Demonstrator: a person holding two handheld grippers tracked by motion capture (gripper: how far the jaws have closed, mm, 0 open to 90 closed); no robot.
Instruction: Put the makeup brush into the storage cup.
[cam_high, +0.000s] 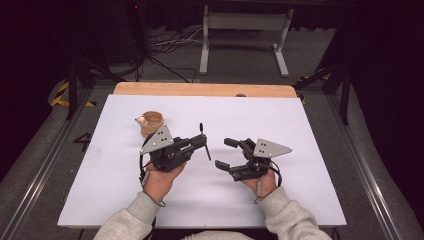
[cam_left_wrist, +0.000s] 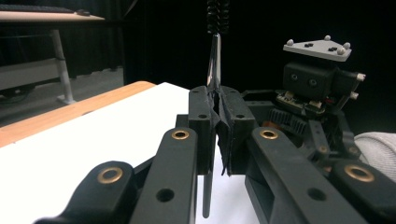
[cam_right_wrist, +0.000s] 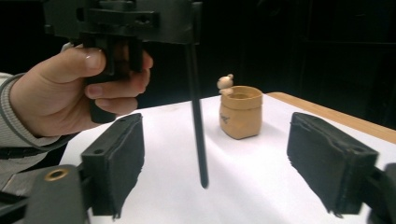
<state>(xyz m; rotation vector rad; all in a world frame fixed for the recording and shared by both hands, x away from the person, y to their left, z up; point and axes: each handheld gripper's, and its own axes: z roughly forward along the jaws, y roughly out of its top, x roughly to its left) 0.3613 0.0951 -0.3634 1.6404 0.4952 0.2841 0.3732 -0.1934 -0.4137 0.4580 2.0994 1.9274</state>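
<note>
- Brush (cam_left_wrist: 214, 60) with a thin metal stem and a black bristle tip stands upright, clamped between the jaws of the left gripper (cam_high: 202, 144) above the middle of the white tabletop (cam_high: 250, 115).
- In the right gripper view the brush's dark handle end (cam_right_wrist: 200, 154) hangs down past the jaws, its tip close to the tabletop; whether it touches cannot be told.
- Left hand (cam_high: 159, 180) wraps the left gripper's grip from below, with a grey sleeve at the wrist.
- Right gripper (cam_high: 227, 154) faces the left gripper from just beside it, its jaws spread wide and empty.
- Right hand (cam_high: 264, 182) holds it from below, also in a grey sleeve.
- Small tan cup (cam_high: 151, 123) shaped like a sack sits on the tabletop behind the left gripper, well apart from the brush.
- A little pale figure (cam_right_wrist: 225, 83) perches on the cup's rim.
- A dark mark shows on the cup's side, too small to read.
</note>
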